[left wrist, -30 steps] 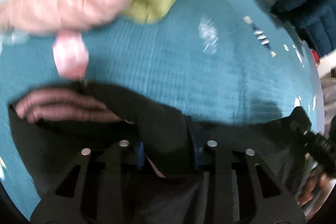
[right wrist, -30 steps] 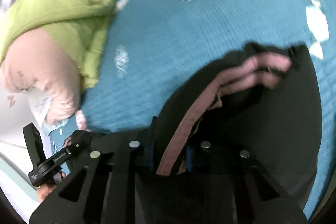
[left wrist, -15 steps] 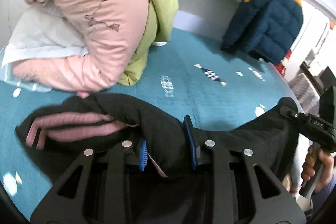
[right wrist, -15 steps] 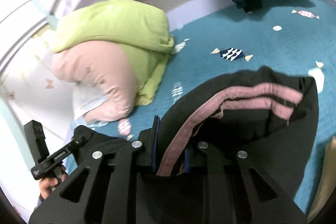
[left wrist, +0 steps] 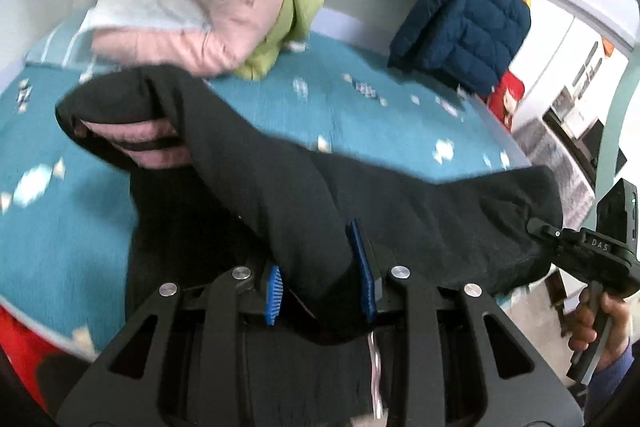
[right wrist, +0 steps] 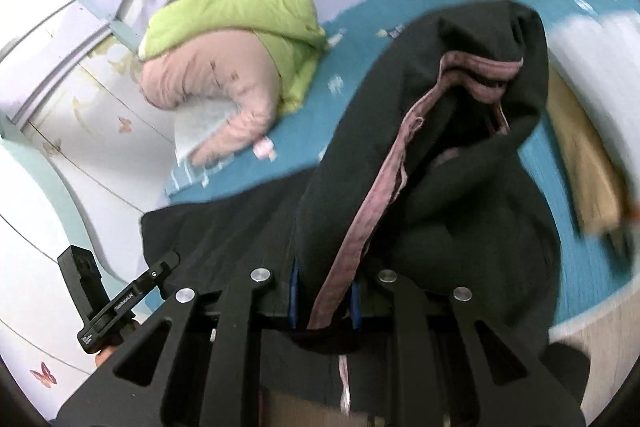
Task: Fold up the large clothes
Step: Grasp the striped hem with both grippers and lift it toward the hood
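We hold a black garment (left wrist: 304, 195) with pink stripes up over the teal bed (left wrist: 360, 123). Our left gripper (left wrist: 320, 291) pinches one bunched edge, our right gripper (right wrist: 324, 303) another. Its long axis stretches sideways between the grippers; the loose end trails forward. We should keep both grips level and taut before laying it flat.

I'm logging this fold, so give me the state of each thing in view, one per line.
Black garment: lifted, stretched between both grippers, pink stripes showing.
Left gripper: shut on the garment.
Right gripper: shut on the garment.
Pink and green bedding: piled at the back of the bed.
Navy and yellow jacket: propped against the shelf.
Bedspread: spread flat.
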Demonstrator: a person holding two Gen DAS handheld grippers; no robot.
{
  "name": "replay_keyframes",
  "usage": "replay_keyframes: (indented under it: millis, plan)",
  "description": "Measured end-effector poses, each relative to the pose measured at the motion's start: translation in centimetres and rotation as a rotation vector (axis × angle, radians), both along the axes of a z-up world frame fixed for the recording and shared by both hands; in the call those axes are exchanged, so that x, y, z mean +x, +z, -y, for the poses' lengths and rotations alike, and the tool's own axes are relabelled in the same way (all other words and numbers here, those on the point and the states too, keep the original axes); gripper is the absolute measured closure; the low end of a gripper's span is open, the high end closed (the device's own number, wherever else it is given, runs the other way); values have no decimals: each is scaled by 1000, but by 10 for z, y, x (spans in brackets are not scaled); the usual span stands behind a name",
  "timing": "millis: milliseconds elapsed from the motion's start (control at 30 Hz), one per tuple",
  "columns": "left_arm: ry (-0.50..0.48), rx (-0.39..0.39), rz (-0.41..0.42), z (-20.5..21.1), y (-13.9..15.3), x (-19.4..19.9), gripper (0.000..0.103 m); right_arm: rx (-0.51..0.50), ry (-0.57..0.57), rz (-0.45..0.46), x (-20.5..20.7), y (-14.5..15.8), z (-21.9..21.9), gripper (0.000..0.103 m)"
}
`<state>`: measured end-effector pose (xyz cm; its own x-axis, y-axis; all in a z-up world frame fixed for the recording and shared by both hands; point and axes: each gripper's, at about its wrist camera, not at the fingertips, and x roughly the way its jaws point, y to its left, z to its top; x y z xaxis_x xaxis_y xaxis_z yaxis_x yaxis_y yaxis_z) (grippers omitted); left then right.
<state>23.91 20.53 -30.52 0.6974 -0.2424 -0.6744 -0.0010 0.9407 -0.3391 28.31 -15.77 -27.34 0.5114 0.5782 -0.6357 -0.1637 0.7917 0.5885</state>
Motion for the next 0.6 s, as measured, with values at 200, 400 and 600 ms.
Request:
replay_keyframes:
  millis: [200,400,600]
  plan:
    - [0,-26,-161,5,-55,-77,74,-4,-32,-174,-80,-50,4,86]
    - [-12,-41,-334,14,-108,-109,65,-36,-80,-366,-101,-110,5,81]
    - [-117,-37,-239,21,-49,-133,45,-126,-27,-295,-105,-55,10,75]
